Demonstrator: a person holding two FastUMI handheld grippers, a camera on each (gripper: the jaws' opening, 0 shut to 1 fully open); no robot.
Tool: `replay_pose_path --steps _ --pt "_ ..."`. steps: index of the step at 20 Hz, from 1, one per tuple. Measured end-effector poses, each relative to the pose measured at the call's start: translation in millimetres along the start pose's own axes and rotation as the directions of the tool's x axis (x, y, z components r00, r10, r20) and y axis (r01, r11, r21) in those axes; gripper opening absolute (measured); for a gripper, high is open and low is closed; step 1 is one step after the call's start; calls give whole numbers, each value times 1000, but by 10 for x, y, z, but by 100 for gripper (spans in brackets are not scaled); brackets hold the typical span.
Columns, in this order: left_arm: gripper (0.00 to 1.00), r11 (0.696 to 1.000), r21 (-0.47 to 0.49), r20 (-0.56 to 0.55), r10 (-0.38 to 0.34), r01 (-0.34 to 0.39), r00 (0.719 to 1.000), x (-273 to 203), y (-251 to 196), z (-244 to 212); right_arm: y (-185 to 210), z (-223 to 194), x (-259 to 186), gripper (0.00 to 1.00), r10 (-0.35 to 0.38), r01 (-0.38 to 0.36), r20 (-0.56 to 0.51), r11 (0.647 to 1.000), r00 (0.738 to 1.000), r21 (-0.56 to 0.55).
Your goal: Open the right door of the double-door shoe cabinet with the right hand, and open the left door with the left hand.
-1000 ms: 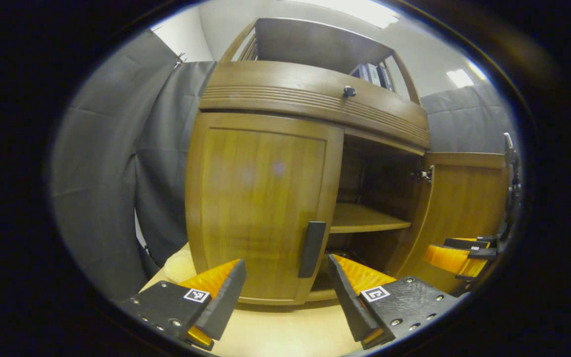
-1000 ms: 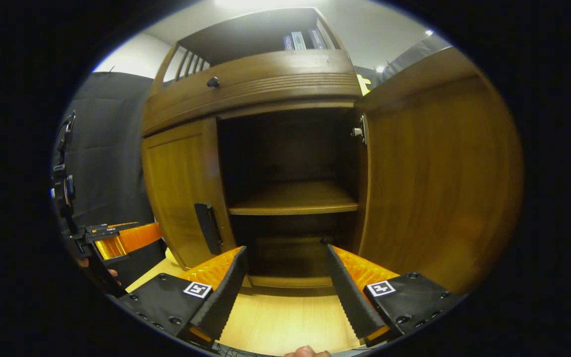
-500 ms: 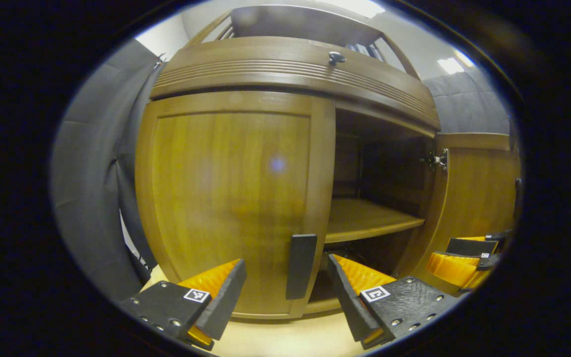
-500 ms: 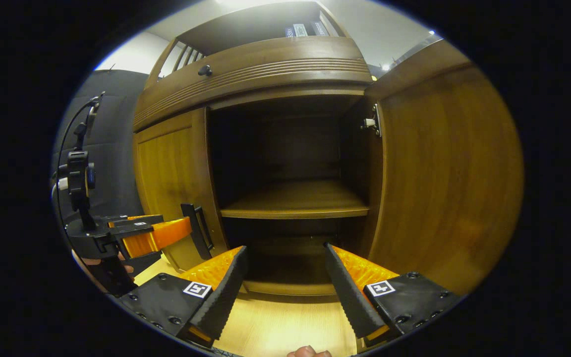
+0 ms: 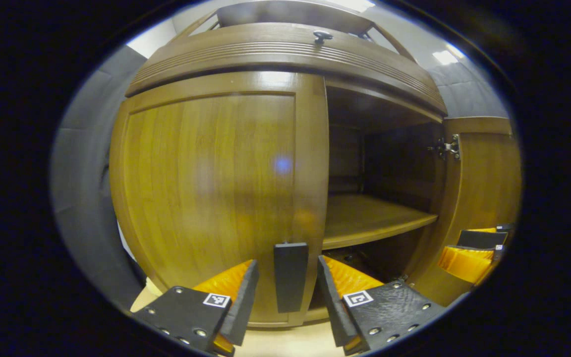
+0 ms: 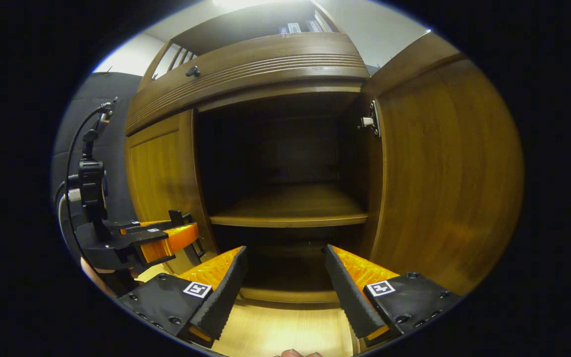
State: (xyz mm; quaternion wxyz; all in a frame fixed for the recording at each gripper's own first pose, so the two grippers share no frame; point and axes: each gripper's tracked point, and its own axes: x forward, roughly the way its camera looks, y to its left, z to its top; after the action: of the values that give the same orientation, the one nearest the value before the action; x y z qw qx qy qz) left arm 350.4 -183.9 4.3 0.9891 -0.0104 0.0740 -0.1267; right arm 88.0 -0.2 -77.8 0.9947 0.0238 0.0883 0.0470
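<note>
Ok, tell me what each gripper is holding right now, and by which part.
Nothing is held. The left gripper is open, its fingers either side of the left door's handle without pressing it. The right gripper is open before the cabinet shelf.

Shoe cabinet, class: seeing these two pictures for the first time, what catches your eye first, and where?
The right door stands swung wide, baring a dark interior with one wooden shelf. The left door is shut, and the left gripper has its open fingers either side of the dark handle.

left tool (image 5: 282, 307) fingers spread, straddling the door handle (image 5: 290, 276) without touching; right tool (image 6: 283, 292) gapes wide, holding nothing.
</note>
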Motion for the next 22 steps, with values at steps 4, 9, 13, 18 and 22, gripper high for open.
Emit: replay_pose_path --steps 4,9,13,18,22 --pt "70 999 -26 -8 -35 35 999 79 -130 -89 107 -46 73 93 49 -49 -28 999 998 -1" --pt "36 999 -33 -26 30 -31 999 59 -21 -136 197 -11 59 98 95 -95 -15 994 995 -48" --pt "27 999 2 -24 53 -53 998 107 -27 -160 191 -14 70 92 92 -93 -21 994 996 -50" --pt "16 998 -28 -19 64 -64 998 71 -22 -203 147 -78 84 92 77 -77 -37 997 996 -11" --pt "7 998 -34 -37 56 -57 998 64 -21 -207 140 -93 61 98 71 -71 -44 997 997 0"
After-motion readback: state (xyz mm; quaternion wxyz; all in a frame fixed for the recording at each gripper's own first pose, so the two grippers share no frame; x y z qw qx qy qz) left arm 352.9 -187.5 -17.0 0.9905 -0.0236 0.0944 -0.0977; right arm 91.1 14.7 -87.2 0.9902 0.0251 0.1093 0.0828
